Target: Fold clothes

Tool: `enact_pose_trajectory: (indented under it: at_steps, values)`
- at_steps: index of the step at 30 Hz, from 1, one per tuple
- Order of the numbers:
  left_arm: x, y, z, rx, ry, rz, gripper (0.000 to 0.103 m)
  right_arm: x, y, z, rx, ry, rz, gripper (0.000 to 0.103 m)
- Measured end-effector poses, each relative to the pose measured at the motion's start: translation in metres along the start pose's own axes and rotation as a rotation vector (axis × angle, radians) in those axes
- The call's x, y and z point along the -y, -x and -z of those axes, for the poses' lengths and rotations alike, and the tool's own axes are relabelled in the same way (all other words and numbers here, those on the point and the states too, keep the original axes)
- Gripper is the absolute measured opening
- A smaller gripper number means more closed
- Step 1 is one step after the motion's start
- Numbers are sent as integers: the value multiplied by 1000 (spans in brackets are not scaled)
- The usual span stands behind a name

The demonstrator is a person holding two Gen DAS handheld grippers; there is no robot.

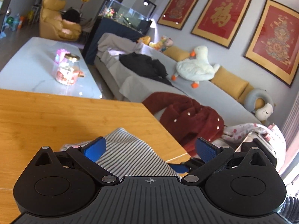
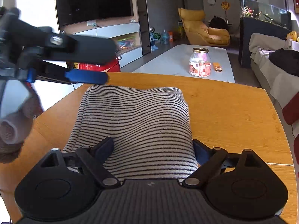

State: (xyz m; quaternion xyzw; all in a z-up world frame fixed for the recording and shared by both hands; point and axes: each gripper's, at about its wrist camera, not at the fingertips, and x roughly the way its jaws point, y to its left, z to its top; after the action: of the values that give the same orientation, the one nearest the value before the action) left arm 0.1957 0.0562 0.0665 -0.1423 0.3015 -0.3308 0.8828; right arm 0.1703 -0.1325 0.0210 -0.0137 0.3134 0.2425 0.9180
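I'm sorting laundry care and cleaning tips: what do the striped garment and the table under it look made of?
Striped garment: looks like a soft knit, maybe cotton jersey; matte, fine ribbed texture, drapes in rounded folds. Table: seems wood or bamboo veneer, warm honey tone, visible straight grain, smooth, slightly glossy finish. Exact fibre can't be told.

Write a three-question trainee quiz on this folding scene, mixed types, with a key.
1. True or false: the left gripper is shut on the striped garment.
2. The garment lies on: A) sofa B) wooden table C) floor.
3. Fill in: the right gripper stands open, one finger at each ___ of the garment's near end.

Key: 1 false, it is open; 2 B; 3 side.
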Motion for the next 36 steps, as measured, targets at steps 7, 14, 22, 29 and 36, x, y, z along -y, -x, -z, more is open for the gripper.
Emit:
enact_pose_trajectory:
  at_steps: [7,14,22,29,36]
  values:
    - [-29,-21,27,-49,-62,-63,103,17,20,4,-18,-57,-72,94]
    - [-41,-17,28,-65,-53,-45,103,46,17,10,-28,-238,-181,97]
    - [-64,-17,28,-43,58,2,103,22,16,18,-16,-161,-158,75]
    - [-68,-12,20,-29,147,-13,103,10,12,23,-33,-110,-110,78]
    - [-17,28,16,-17,46,-200,103,9,16,31,-18,-105,-88,80]
